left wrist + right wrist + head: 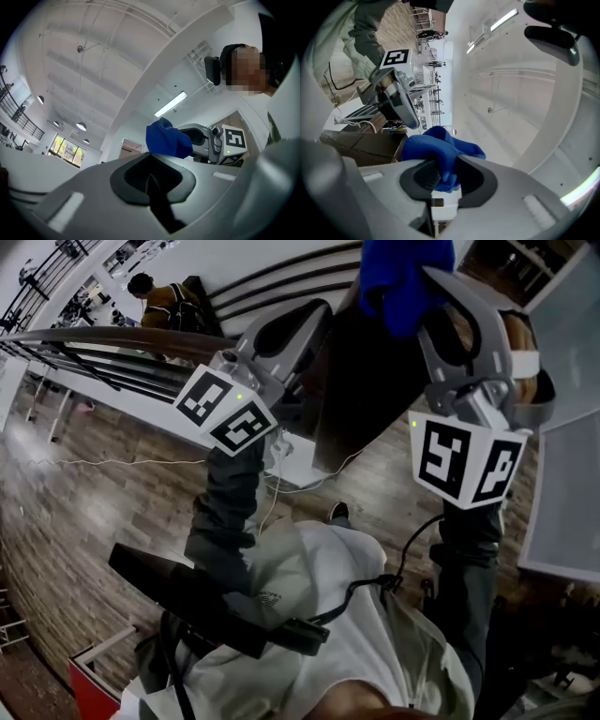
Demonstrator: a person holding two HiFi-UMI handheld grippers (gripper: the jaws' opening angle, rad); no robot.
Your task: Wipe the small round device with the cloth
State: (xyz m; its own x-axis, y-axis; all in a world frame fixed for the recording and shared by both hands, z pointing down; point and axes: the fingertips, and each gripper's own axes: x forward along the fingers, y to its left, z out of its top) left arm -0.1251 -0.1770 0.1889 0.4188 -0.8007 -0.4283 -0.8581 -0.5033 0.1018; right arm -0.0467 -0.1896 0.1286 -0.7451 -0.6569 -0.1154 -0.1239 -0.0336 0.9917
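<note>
My right gripper [440, 187] clamps the blue cloth [440, 147], which bunches out past its tips. My left gripper [151, 180], jaws pressed together on nothing, sits just beside it.

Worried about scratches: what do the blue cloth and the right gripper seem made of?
The blue cloth looks like soft matte fabric, perhaps microfibre: it bunches in rounded, fuzzy folds. The right gripper looks like moulded grey plastic: smooth, faintly glossy shell.
</note>
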